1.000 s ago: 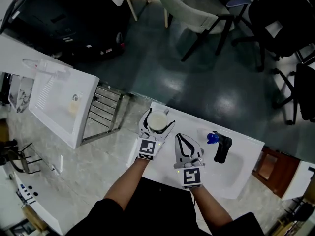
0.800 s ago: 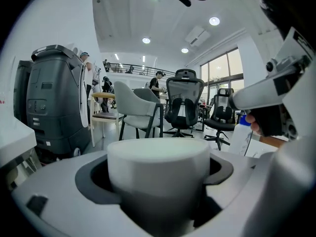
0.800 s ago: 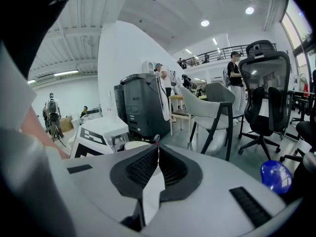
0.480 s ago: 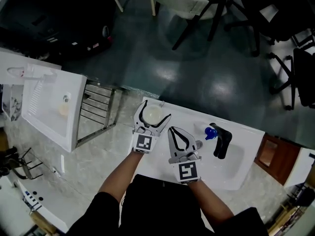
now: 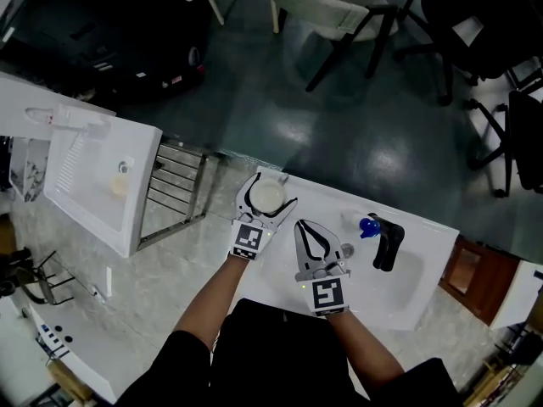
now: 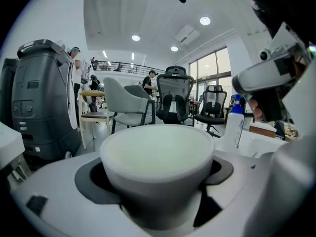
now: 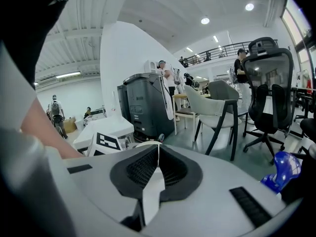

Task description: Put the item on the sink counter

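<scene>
A white cup (image 5: 268, 197) sits between the jaws of my left gripper (image 5: 273, 190), which is shut on it over the far left corner of the white sink counter (image 5: 280, 274). In the left gripper view the cup (image 6: 158, 154) fills the space between the dark pads, so the left gripper (image 6: 158, 169) holds it upright. I cannot tell whether the cup touches the counter. My right gripper (image 5: 299, 225) is just to the right of the cup, shut and empty. Its pads meet in the right gripper view (image 7: 158, 154).
A black faucet (image 5: 386, 242) and a blue spray head (image 5: 368, 225) stand by the basin at the counter's right. A second white sink unit (image 5: 102, 176) and a metal rack (image 5: 174, 195) lie to the left. Chairs (image 5: 339, 7) and a grey machine (image 5: 110, 32) stand beyond.
The head view has shifted a little. Both grippers keep their places over the counter, and the cup stays in the left gripper.
</scene>
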### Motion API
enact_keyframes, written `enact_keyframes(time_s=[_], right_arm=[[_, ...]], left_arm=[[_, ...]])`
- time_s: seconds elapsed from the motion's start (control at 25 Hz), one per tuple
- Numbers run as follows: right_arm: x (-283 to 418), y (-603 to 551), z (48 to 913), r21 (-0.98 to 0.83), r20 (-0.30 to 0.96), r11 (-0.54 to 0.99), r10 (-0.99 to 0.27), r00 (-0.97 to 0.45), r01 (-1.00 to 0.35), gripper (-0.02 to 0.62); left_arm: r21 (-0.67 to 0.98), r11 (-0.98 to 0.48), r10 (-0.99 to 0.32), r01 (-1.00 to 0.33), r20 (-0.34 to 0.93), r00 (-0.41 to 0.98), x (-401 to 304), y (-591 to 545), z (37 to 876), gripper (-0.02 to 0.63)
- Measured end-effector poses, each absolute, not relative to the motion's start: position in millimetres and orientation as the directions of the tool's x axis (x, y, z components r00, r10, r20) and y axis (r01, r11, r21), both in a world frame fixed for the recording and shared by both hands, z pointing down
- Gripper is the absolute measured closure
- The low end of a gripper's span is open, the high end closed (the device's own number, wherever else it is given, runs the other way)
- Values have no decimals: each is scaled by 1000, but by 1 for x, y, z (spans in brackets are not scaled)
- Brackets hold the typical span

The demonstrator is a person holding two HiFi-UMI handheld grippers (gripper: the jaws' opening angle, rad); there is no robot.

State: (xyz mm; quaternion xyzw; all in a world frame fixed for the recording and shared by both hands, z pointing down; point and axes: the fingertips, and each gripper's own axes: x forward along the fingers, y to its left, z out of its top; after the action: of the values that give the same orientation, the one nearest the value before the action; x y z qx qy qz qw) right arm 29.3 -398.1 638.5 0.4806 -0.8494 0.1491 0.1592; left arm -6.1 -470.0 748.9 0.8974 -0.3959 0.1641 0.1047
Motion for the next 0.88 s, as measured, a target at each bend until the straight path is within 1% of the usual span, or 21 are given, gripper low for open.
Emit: enact_keyframes(time_s=[0.16,0.36,0.6,0.72,0.88], right_arm=[[24,-393,631,-74,400,533,-758,-515,-843,563],[31,-385,622,-58,392,536,-764,-513,-842,563],[38,-375,618,-30,393,539,-768,-506,-841,563],[42,-370,616,-35,396,538,-766,-506,-842,563],[47,-365,609,-29,387,528,-777,-497,-849,563]], left_arm=[[37,-666,-666,-745,420,616,-9,-467,755,152],[-51,-663,-681,-747,457,573,-12,-460,758,152],[-43,-667,-642,-744,540,544,-15,-455,774,149],[-50,-641,-661,-766,544,518,-23,-452,775,123],[-40,-634,-648,-772,571,503,-31,-436,778,115]])
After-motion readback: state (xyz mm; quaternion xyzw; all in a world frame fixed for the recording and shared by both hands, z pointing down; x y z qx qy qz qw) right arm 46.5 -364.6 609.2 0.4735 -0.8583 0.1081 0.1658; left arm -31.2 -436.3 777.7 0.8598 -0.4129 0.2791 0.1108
